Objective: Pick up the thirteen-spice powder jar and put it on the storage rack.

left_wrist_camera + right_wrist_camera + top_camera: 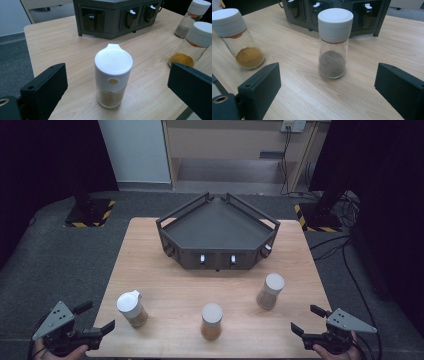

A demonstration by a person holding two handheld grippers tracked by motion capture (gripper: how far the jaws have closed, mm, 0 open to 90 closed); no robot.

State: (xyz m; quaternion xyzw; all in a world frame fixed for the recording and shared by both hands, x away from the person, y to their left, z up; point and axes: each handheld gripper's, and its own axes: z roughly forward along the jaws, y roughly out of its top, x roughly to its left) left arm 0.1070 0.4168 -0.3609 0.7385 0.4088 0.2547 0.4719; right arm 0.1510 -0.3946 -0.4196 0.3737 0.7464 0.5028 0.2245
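left gripper [97, 317] at table's 7 o'clock corner, jaws spread wide, nothing between. right gripper [305, 320] at 5 o'clock edge, jaws spread wide, empty. flip-cap jar [132, 308] just ahead of left gripper, upright. orange-powder jar [211, 320] at 6 o'clock. grey-powder jar [270, 291] ahead of right gripper, at 4 o'clock. dark rack [218, 233] at 12 o'clock, far.

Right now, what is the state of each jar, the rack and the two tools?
Flip-cap jar: upright, cap closed, free.
Orange-powder jar: upright, lid on, free.
Grey-powder jar: upright, lid on, free.
Corner rack: standing on the table, top shelf bare.
Left tool: open, holding nothing.
Right tool: open, holding nothing.
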